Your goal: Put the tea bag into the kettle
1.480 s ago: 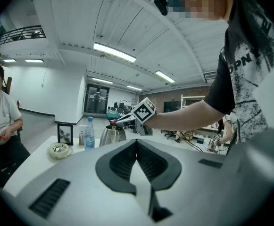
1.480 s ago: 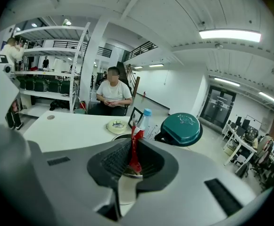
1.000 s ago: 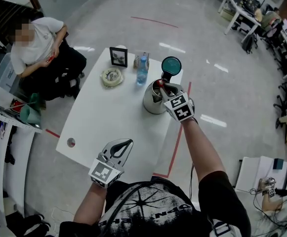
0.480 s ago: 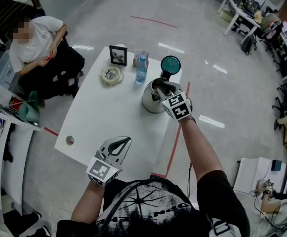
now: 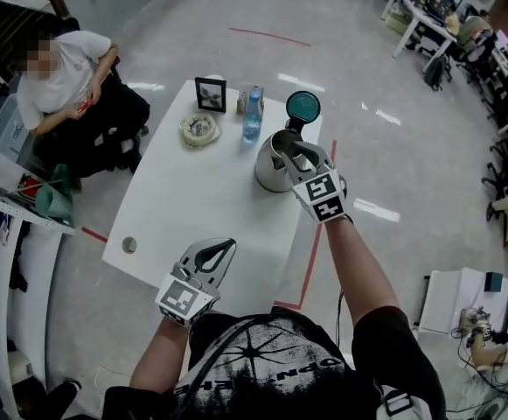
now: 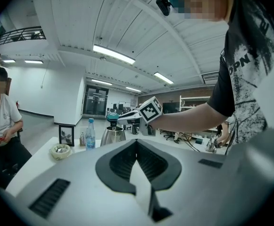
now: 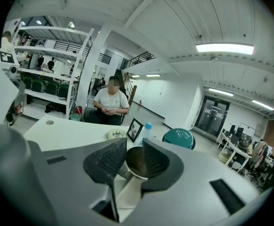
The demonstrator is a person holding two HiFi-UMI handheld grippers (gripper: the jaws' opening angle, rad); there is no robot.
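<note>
Stainless steel fills the gap between my right claw's [image 5: 299, 151] jaws. The kettle [image 5: 275, 166] stands on the far right part of the white table [image 5: 192, 208], and in the right gripper view its open mouth [image 7: 133, 161] sits just below my right claw [image 7: 135, 143]. Those jaws have just been opening and now stand apart with nothing held between them, only the kettle's dark inside showing through the gap. The tea bag shows in no view, and I cannot tell whether it lies inside that dark interior. The kettle's teal lid [image 5: 303, 107] stands tipped up behind the mouth.

My left claw [image 5: 227, 247] hovers near the table's near edge, well apart from the kettle. In the left gripper view its jaws meet at the tips [image 6: 137, 141], closed on nothing.

For writing, little can be read. The marker cube [image 5: 322, 196] on my right claw carries black-and-white squares, not letters. My dark shirt [image 6: 250, 55] bears pale print, of which only "OPN" comes clear. The water bottle [image 5: 252, 122], blue-capped, stands left of the kettle, its label too small to read. Beside it are a black picture frame [image 5: 210, 96] and a round glass dish [image 5: 198, 129]. A person [image 5: 70, 86] sits beyond the table's left side.
</note>
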